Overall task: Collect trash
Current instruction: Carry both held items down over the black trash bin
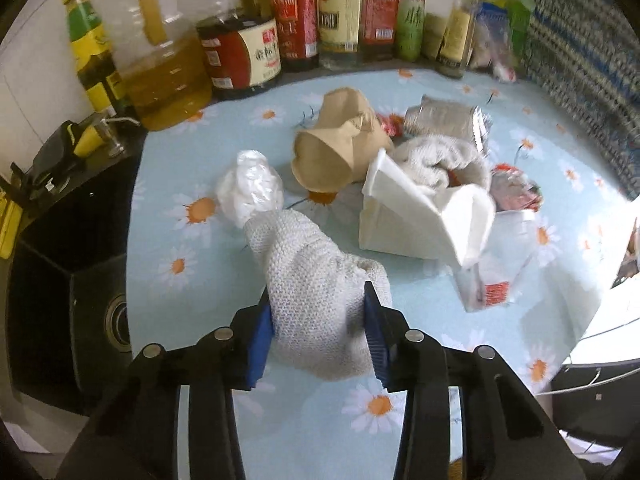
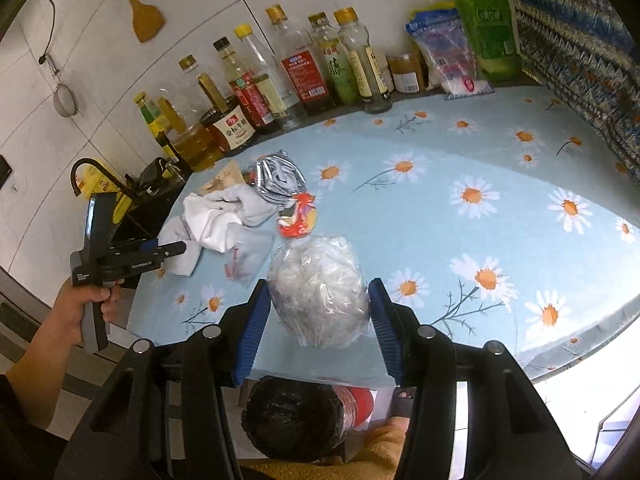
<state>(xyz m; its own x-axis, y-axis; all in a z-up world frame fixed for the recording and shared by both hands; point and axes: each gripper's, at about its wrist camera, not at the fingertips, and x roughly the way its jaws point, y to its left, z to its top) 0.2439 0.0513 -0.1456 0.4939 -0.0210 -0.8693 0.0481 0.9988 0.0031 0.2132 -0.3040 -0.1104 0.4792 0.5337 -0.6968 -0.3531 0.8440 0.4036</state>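
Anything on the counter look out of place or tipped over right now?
Yes. A paper cup and a clear cup lie on their sides in the litter pile, beside a torn-open white carton. The bottles behind stand upright.

A row of bottles (image 2: pixel 280 80) stands along the back edge of the daisy-patterned bench (image 2: pixel 460 168); a wooden spatula (image 2: pixel 140 12) hangs above the bottles; a black sink (image 1: pixel 72 272) lies left of the bench.

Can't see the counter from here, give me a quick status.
Left gripper shut on knitted cloth. Right gripper shut on crumpled plastic bag. Bin below, path clear.
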